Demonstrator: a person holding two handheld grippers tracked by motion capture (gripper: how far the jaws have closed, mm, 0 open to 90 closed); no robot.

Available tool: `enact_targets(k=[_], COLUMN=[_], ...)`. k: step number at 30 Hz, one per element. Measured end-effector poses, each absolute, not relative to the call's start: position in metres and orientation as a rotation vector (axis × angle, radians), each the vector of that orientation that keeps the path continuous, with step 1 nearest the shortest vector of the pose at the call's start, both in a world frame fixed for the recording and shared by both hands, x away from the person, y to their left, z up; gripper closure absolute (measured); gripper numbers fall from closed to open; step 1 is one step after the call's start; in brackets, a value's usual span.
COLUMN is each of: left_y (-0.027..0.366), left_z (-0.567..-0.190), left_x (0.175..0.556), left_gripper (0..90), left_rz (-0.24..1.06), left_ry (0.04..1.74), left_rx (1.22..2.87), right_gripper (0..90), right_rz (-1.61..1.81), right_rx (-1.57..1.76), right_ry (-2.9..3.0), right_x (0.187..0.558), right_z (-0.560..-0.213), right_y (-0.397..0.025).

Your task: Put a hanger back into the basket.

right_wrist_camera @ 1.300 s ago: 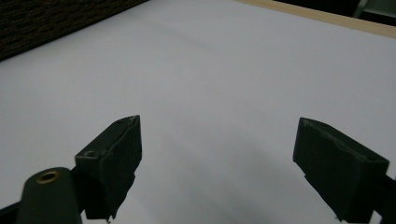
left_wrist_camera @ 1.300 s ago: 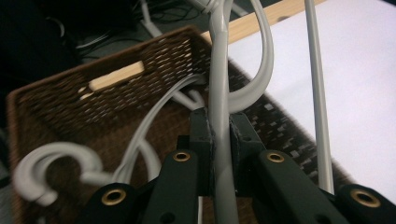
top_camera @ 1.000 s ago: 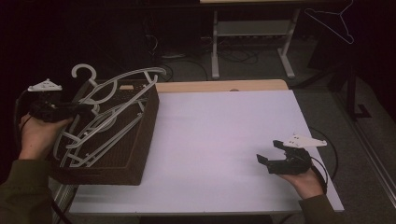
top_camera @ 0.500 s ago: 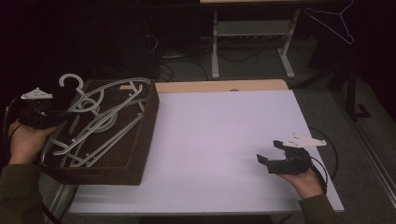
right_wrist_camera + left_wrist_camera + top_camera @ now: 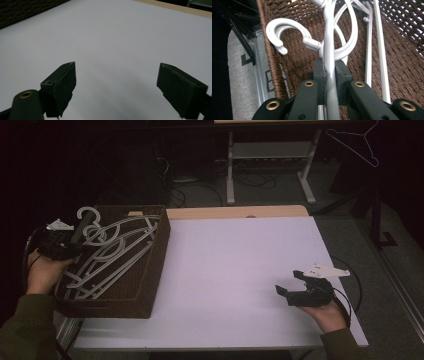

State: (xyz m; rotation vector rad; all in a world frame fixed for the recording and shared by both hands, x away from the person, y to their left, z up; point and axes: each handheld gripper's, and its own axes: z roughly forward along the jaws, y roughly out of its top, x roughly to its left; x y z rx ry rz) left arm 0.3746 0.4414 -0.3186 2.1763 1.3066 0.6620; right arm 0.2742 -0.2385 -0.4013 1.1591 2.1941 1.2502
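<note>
The left gripper (image 5: 329, 75) is clamped on a pale grey hanger (image 5: 329, 45); in the left gripper view its two black jaws press flat against either side of the hanger's stem, just below where the hook curls away. The high view puts this gripper (image 5: 75, 251) at the left rim of the woven basket (image 5: 150, 270), with the hand beneath it outside the basket wall. That view does not show the grip itself, only the dark body of the tool meeting the tangle of hangers.

The right gripper (image 5: 117, 85) is wide open and holds nothing; the right gripper view looks between its spread jaws onto the bare white table (image 5: 120, 32). From above it (image 5: 298, 290) sits near the table's right front edge, well apart from the basket.

The held hanger is smooth, matte plastic with a rounded hook ending in a small knob. The close view shows a second hook (image 5: 287, 32) curling to the left of it, over the brown weave. From above several hangers lie heaped in the basket (image 5: 112, 255), their hooks at the upper left rim; the held one seems to lie topmost, though the dim light makes that hard to tell.
</note>
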Motion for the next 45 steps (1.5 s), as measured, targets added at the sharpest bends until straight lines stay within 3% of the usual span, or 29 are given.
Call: enact_targets(k=[12,17,23,45], left_y=[0.444,0.448,0.441,0.362], left_z=[-0.344,-0.337,-0.324,-0.305], left_x=[0.378,0.375,0.371,0.36], left_gripper=[79.7,58.2,46.5,22.8], left_rz=[0.554,0.588,0.549,0.354], left_ry=[1.353,1.36,1.296,1.023], left_rx=[2.172,2.111,2.011,1.836], right_gripper=[15.2,15.2,15.2,12.8], right_rz=[1.251,1.252,1.254,1.363], right_rx=[1.168,1.164,1.152,1.113], right_ry=[2.192,2.192,2.181,2.082], right_x=[0.274,0.274,0.274,0.275], right_z=[-0.401,-0.401,-0.398,-0.372], right_y=[-0.239,-0.239,-0.24,-0.249])
